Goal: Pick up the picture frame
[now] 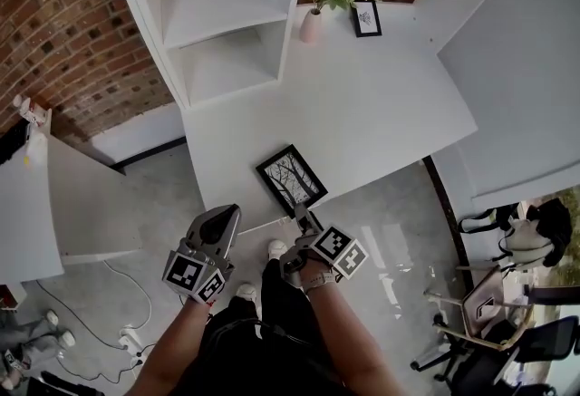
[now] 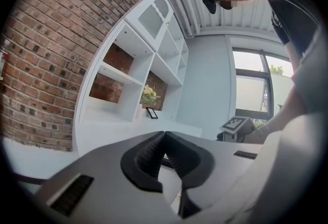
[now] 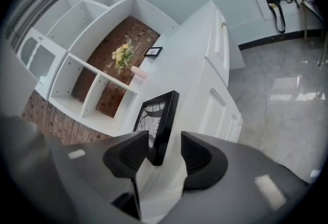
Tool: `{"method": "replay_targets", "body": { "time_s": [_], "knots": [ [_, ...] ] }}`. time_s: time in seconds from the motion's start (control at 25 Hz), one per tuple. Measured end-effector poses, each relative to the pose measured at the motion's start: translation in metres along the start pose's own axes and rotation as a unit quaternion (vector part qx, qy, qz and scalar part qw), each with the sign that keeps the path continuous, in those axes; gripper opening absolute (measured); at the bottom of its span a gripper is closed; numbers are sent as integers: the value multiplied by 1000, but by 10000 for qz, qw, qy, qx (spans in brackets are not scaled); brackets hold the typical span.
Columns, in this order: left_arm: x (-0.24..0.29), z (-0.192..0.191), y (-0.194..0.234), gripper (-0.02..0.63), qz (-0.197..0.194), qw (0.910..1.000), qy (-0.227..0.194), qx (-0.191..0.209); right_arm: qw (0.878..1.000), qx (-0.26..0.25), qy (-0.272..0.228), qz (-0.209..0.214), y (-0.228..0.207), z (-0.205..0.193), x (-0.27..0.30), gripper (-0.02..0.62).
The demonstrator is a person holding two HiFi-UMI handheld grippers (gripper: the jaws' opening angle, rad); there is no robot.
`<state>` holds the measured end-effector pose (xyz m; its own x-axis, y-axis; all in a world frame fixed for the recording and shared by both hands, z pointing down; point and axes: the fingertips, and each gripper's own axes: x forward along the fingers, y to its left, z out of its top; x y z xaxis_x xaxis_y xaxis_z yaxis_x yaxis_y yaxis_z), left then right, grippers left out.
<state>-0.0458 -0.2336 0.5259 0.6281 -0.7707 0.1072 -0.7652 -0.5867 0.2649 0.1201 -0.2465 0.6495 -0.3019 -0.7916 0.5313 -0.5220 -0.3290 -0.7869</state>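
Picture frame (image 1: pixel 291 177): black, lying flat on the white counter (image 1: pixel 362 113) and turned diagonally, with its near corner at the counter's front edge.

Your right gripper (image 3: pixel 165 138) is released. Its 2 jaws stand wide apart, and the frame's near corner sits between them. In the right gripper view, a visible gap separates the frame's edge from the right-hand pad. The other pad overlaps the frame in that view, so contact there cannot be confirmed.

Your left gripper (image 2: pixel 164 135) is clenched, tips together, with nothing between them. It hangs just off the counter's front edge, left of the frame, over the floor (image 1: pixel 390 222).

Clearances:
- Open counter surface stretches from the frame to the back, where a vase of flowers (image 1: pixel 313 23) and 1 small frame (image 1: pixel 366 18) stand well apart from the task item.
- A white shelf unit (image 1: pixel 227 23) borders the counter on the left.
- On the floor, chairs (image 1: pixel 494 313) stand to your right and cables (image 1: pixel 122 331) lie to your left.
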Motion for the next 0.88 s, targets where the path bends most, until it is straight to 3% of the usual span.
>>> {"method": "replay_targets", "body": {
  "time_s": [0.2,0.56,0.88],
  "knots": [
    [-4,0,-1,6,34,10000,25,8,9976,647,245,-45,-7,-8,10,180],
    [-12,5,7,6,127,9999,5,14,9913,1193,-50,548,-6,-8,-2,83],
    [-14,8,5,6,63,10000,-29,30,9828,1701,-163,694,-9,-31,-17,83]
  ]
}}
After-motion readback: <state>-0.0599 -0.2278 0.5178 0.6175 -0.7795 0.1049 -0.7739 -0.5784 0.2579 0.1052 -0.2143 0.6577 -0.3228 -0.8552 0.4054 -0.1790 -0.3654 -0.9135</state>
